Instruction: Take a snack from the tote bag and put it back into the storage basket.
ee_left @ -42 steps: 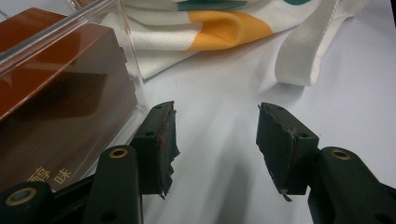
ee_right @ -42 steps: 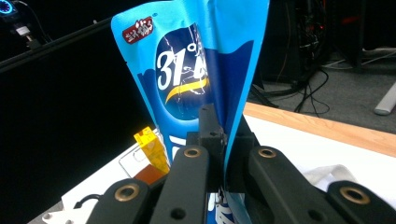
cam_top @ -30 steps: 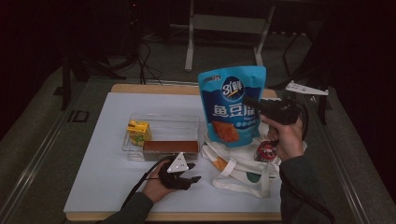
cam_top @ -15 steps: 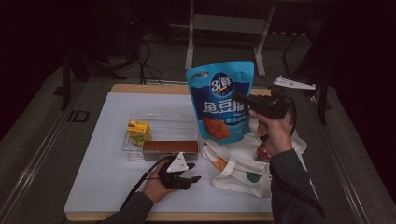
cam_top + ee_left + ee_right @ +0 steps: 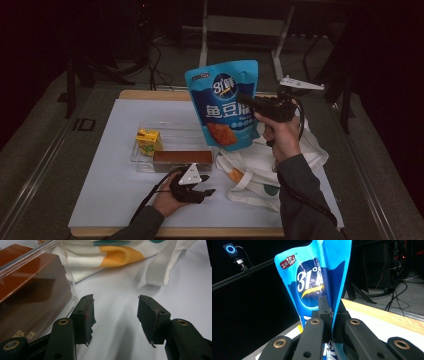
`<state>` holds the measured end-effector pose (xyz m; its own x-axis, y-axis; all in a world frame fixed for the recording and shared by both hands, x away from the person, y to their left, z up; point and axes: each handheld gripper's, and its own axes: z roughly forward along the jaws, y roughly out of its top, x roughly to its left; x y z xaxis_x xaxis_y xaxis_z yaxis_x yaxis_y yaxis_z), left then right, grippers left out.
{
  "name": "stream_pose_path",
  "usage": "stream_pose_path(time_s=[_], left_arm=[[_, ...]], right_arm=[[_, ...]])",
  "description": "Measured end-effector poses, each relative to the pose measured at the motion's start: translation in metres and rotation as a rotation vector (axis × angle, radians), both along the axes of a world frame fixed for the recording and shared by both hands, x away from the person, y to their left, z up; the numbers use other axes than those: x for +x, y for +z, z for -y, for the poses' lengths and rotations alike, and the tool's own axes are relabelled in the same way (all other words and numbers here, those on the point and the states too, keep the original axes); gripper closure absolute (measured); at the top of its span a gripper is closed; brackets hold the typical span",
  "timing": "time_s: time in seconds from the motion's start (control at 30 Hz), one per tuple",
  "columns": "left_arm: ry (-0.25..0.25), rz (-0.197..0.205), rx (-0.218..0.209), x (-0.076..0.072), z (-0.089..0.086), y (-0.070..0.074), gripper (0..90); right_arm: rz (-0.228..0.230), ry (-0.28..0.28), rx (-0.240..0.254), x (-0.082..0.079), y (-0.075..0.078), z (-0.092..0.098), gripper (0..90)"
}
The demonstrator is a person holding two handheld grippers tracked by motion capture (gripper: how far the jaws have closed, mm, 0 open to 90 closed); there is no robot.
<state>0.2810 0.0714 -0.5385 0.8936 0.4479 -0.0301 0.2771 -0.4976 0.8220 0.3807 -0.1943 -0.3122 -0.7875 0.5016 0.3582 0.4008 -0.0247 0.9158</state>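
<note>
A blue snack pouch (image 5: 225, 102) hangs upright in the air over the table's middle, and my right gripper (image 5: 246, 100) is shut on its right edge. The right gripper view has the pouch (image 5: 312, 280) pinched between the two jaws of that gripper (image 5: 332, 312). My left gripper (image 5: 209, 185) rests open on the white table near the front. In its own view the left gripper (image 5: 115, 312) holds nothing, with a brown box (image 5: 27, 297) in a clear tray just to its left and a white cloth bag (image 5: 120, 257) ahead.
A clear tray (image 5: 145, 165) holds a yellow juice carton (image 5: 148, 140) and the brown box (image 5: 183, 158). The white tote bag (image 5: 255, 175) with coloured spots lies crumpled at the right. The white mat (image 5: 110, 180) covers a wooden table.
My right gripper has carried the blue pouch to the left and a little higher, away from the bag. The left gripper has stayed where it was.
</note>
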Motion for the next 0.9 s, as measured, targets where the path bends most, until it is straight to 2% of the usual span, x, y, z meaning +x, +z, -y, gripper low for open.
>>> stream_pose_path(time_s=[0.27, 0.53, 0.9], left_arm=[[-0.003, -0.001, -0.001, 0.0, 0.0, 0.0, 47.3], [-0.002, 0.0, -0.001, 0.0, -0.001, 0.0, 46.6], [-0.002, 0.0, -0.002, 0.0, -0.001, 0.0, 46.4]], right_arm=[[-0.007, 0.024, 0.026, 0.004, 0.002, -0.021, 88.8], [-0.006, 0.055, 0.011, 0.007, 0.004, -0.044, 88.8], [-0.027, 0.065, 0.014, 0.017, 0.002, -0.072, 88.7]])
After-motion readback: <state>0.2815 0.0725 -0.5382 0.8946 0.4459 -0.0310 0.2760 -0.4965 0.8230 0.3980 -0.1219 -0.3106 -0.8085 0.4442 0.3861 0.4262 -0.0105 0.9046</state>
